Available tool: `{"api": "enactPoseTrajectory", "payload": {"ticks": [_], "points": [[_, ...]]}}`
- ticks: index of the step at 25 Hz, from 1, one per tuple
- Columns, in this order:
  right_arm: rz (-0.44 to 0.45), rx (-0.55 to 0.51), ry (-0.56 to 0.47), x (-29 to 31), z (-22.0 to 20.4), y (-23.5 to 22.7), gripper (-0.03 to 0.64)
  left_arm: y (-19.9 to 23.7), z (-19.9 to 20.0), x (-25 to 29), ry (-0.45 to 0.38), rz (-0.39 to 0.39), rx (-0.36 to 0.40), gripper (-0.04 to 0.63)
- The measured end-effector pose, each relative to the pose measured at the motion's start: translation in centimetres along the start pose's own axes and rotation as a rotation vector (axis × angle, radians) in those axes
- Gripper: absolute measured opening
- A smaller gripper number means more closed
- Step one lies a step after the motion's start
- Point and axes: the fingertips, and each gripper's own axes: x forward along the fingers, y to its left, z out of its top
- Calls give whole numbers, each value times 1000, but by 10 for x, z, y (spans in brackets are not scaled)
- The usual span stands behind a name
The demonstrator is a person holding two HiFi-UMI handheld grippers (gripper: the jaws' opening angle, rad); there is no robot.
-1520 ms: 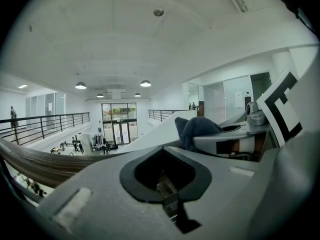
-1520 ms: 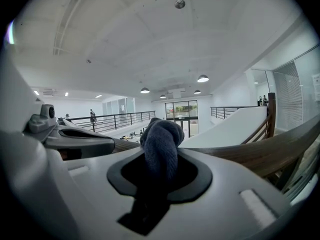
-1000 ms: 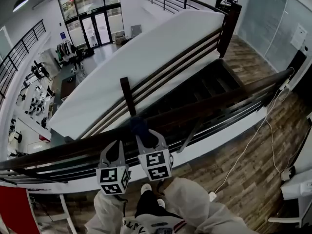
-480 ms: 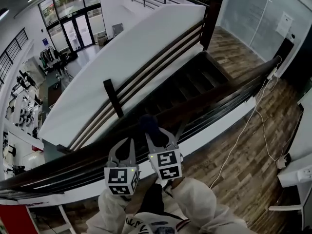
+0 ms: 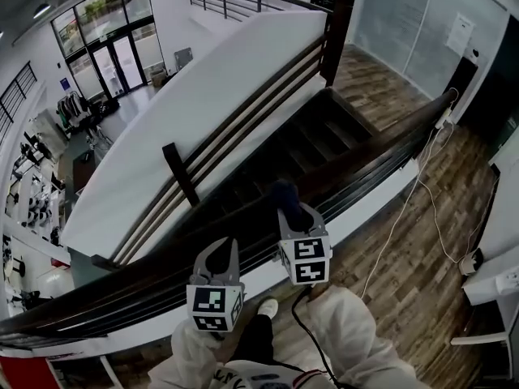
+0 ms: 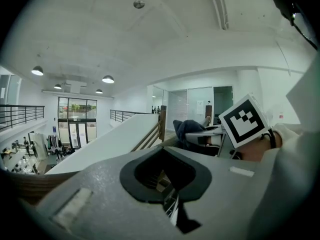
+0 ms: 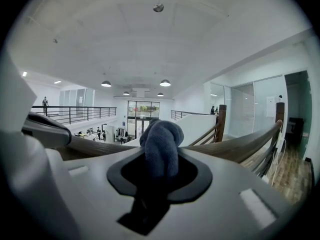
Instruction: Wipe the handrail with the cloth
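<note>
A dark wooden handrail [image 5: 381, 148] runs from lower left to upper right across the head view. My right gripper [image 5: 290, 214] is shut on a dark blue cloth [image 5: 284, 194], which rests on top of the rail. The right gripper view shows the cloth [image 7: 161, 144] bunched between the jaws of this gripper [image 7: 159, 173], with the handrail [image 7: 235, 145] stretching away to the right. My left gripper [image 5: 219, 251] sits lower left of it, close to the rail. Its jaws are shut and hold nothing [image 6: 165, 173]. In the left gripper view the cloth [image 6: 187, 130] is seen at the right.
Beyond the rail a staircase [image 5: 324, 148] drops away beside a white sloped wall [image 5: 211, 96]. A dark post [image 5: 336, 27] stands at the far end. A white cable [image 5: 422, 193] trails over the wood floor on my side, near a white table [image 5: 495, 278].
My right gripper has slid the cloth to the right and up along the handrail. The left gripper has shifted slightly right and now trails farther behind.
</note>
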Motion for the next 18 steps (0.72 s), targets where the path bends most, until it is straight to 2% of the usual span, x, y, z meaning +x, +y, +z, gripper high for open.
{"api": "enactPoseTrajectory", "payload": {"ticks": [6, 9, 12, 18], "points": [[-87, -12, -3, 2, -1, -34, 100, -1, -4, -3, 6, 1, -2, 2], [-91, 21, -18, 2, 1, -33, 98, 6, -4, -8, 12, 17, -12, 2], [-92, 96, -82, -13, 6, -35, 97, 11, -2, -18, 1, 29, -8, 2], [-92, 118, -97, -50, 1, -22, 97, 18, -7, -53, -5, 68, -14, 2]]}}
